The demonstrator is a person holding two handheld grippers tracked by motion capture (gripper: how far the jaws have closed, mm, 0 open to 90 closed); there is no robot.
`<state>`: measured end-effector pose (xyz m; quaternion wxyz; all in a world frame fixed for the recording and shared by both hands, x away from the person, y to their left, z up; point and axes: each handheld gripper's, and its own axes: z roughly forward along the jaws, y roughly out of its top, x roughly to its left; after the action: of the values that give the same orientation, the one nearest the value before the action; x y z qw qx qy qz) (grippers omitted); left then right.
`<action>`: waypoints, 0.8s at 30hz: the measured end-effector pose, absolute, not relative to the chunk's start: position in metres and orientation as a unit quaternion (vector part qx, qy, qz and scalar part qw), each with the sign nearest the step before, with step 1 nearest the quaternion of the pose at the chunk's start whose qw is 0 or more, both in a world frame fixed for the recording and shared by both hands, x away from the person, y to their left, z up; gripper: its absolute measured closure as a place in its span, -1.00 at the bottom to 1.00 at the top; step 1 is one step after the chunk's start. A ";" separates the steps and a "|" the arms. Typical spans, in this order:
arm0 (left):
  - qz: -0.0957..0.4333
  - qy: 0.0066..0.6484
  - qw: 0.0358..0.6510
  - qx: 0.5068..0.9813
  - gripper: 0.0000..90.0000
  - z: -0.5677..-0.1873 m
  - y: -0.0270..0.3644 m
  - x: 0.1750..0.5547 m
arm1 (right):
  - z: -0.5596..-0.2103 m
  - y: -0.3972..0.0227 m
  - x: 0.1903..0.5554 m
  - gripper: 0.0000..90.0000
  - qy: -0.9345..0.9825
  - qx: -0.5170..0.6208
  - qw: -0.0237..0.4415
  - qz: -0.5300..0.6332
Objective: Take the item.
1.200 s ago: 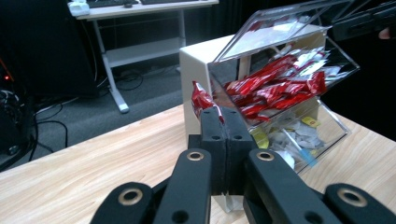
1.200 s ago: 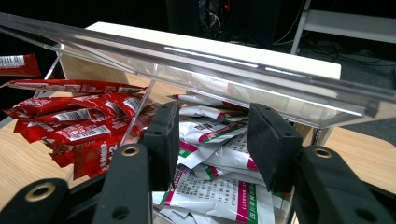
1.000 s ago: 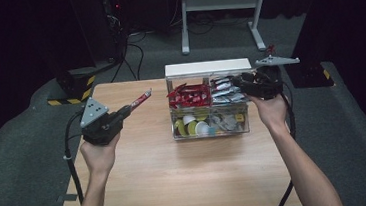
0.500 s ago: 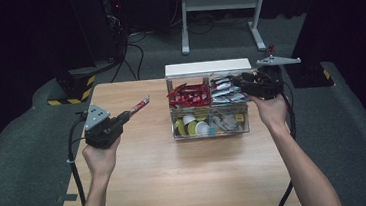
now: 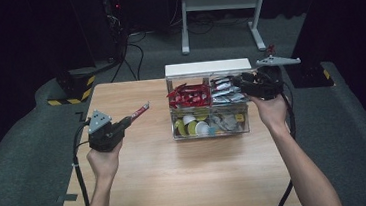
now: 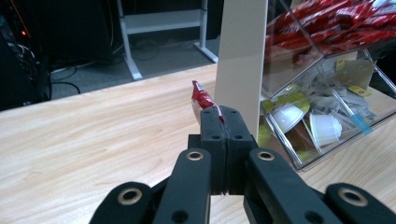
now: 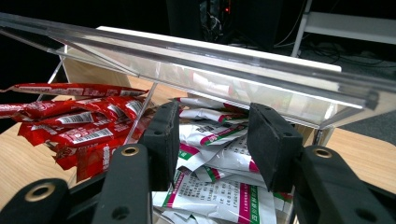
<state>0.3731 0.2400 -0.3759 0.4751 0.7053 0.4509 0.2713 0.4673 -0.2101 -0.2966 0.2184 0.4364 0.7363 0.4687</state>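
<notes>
Left gripper (image 5: 131, 118) has drawn back toward the person, jaws clamped on a red sachet (image 6: 201, 97) held above the table. Right gripper (image 7: 215, 140), jaws apart, sits over white sachets (image 7: 219, 154) in the organiser (image 5: 243, 126), seemingly poised to pick.

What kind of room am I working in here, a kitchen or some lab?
Likely a lab or recording studio, not a kitchen: a lone wooden table on grey carpet, black curtains around it, cables and equipment on the floor behind. The clear organizer box of sachets looks like a staged prop.
</notes>
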 end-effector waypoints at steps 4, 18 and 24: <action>0.267 0.452 0.475 0.706 0.99 -0.384 0.239 0.375 | -0.296 -0.210 0.467 0.20 0.736 0.438 0.218 0.468; 0.253 0.479 0.467 0.699 0.99 -0.427 0.231 0.388 | -0.297 -0.211 0.467 0.20 0.734 0.437 0.217 0.473; 0.244 0.490 0.457 0.701 0.99 -0.445 0.229 0.396 | -0.297 -0.210 0.466 0.20 0.733 0.437 0.217 0.474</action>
<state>0.3955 0.2291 -0.4453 0.4567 0.7012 0.4901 0.2440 0.4658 -0.2104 -0.2974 0.2173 0.4365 0.7331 0.4742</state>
